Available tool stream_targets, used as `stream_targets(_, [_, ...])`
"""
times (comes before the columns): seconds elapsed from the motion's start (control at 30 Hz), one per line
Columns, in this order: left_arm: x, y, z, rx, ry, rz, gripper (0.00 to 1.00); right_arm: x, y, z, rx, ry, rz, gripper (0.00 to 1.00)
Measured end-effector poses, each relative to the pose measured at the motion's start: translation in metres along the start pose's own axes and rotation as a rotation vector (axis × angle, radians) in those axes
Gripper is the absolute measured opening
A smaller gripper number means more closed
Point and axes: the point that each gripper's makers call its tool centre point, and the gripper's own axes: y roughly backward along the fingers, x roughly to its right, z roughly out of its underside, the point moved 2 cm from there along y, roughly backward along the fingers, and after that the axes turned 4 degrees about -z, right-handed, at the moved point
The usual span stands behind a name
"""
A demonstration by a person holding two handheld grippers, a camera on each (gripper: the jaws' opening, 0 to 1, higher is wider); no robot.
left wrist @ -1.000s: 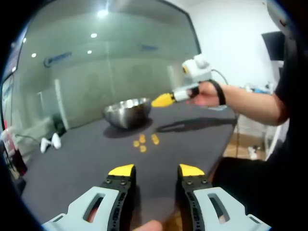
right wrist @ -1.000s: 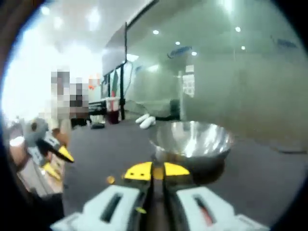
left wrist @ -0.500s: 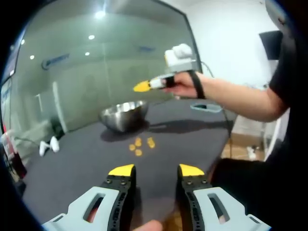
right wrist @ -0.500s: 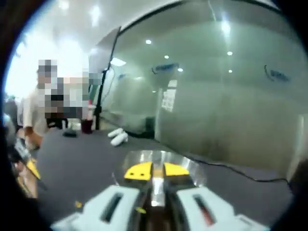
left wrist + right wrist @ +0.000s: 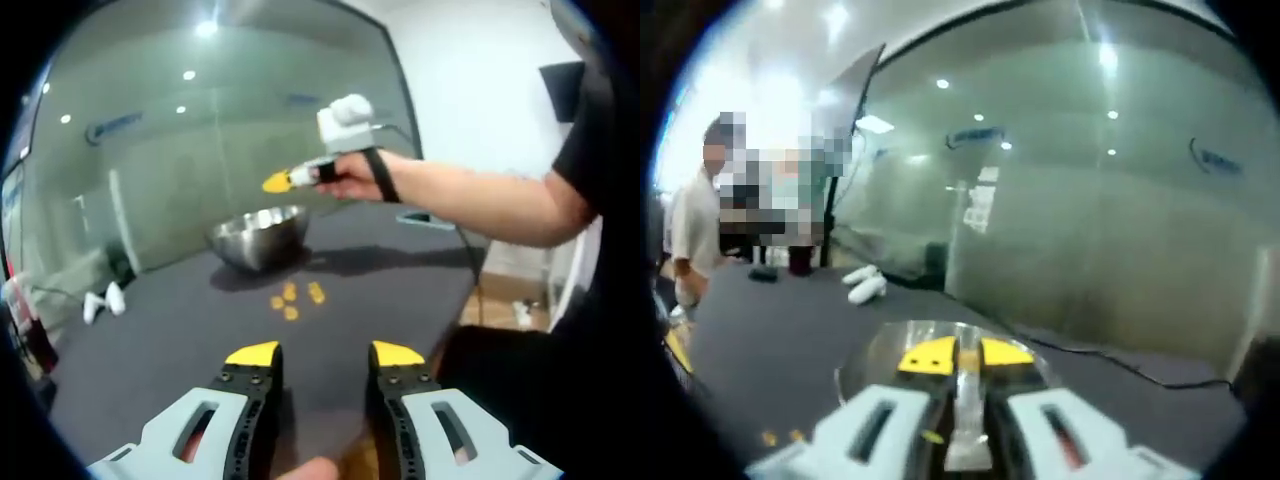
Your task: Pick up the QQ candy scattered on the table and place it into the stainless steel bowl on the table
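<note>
**Right hand-held gripper now over the bowl**

The dark worktop (image 5: 400, 280) carries the stainless steel bowl (image 5: 262, 236), and in the last second the right hand-held gripper (image 5: 277, 182) has travelled from beside the bowl to above its rim. Its yellow jaws are pressed together — whether a candy sits between them I cannot tell. In the right gripper view the bowl (image 5: 865, 355) lies just under the tips, so a release seems near (my judgement). Three QQ candies (image 5: 291, 298) stay on the worktop. The left hand-held gripper (image 5: 324, 353) waits — jaws apart, empty.
</note>
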Motion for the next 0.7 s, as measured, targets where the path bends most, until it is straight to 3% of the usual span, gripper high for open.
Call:
stream_targets(0.1, [0.001,0.000,-0.001,0.003,-0.003,0.002,0.36,-0.002,-0.005,0.002,0.010,-0.025,-0.032,0.10])
stream_targets(0.2, [0.001,0.000,-0.001,0.002,-0.002,0.001,0.36,-0.002,-0.007,0.008,-0.013,-0.025,-0.032,0.21])
stream_targets(0.57, [0.002,-0.001,-0.001,-0.008,-0.009,0.006,0.36,-0.014,0.015,0.014,-0.024,-0.061,-0.068,0.20])
stream_targets(0.7, [0.004,-0.002,0.001,-0.011,-0.009,0.011,0.36,-0.027,0.032,0.006,0.000,-0.077,-0.093,0.19])
